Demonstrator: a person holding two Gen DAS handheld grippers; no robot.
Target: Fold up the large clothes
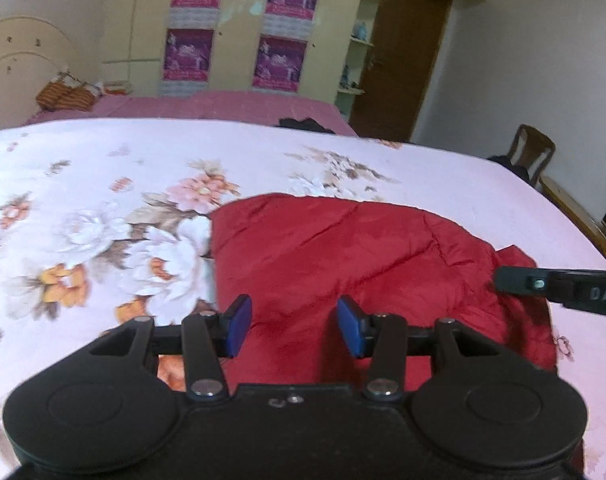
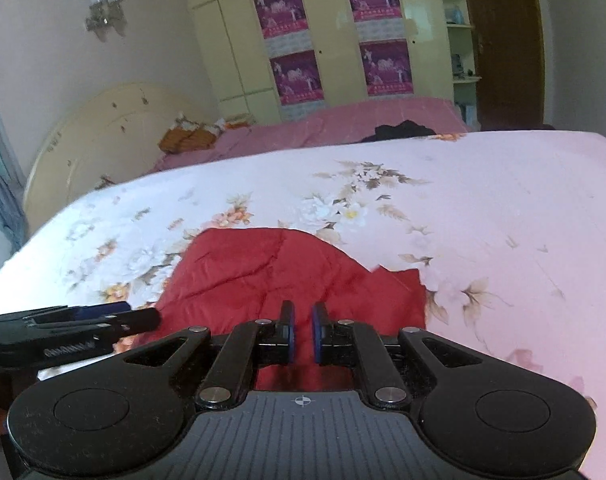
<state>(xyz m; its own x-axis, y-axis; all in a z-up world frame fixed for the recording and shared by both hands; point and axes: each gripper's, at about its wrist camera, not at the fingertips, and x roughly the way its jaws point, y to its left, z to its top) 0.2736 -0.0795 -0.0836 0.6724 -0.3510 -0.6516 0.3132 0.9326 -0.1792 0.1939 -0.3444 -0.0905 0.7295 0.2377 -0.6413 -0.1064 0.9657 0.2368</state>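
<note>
A red padded garment (image 1: 343, 248) lies folded into a compact bundle on the floral bed sheet (image 1: 103, 184). My left gripper (image 1: 295, 326) hovers over the garment's near edge, its blue pads (image 1: 239, 326) apart with nothing between them. The right gripper's finger (image 1: 543, 284) reaches in from the right over the garment's right corner. In the right wrist view the same red garment (image 2: 263, 276) lies just ahead on the sheet (image 2: 503, 220). My right gripper (image 2: 303, 332) hangs above its near edge, shut, with no cloth pinched. The left gripper (image 2: 83, 320) shows at the left edge.
A second bed with a pink cover (image 1: 223, 104) stands behind, with dark clothing (image 1: 303, 124) on it. Beyond are a cream wardrobe with purple posters (image 1: 191, 52) and a brown door (image 1: 399, 56). A wooden chair (image 1: 531, 152) stands at the right.
</note>
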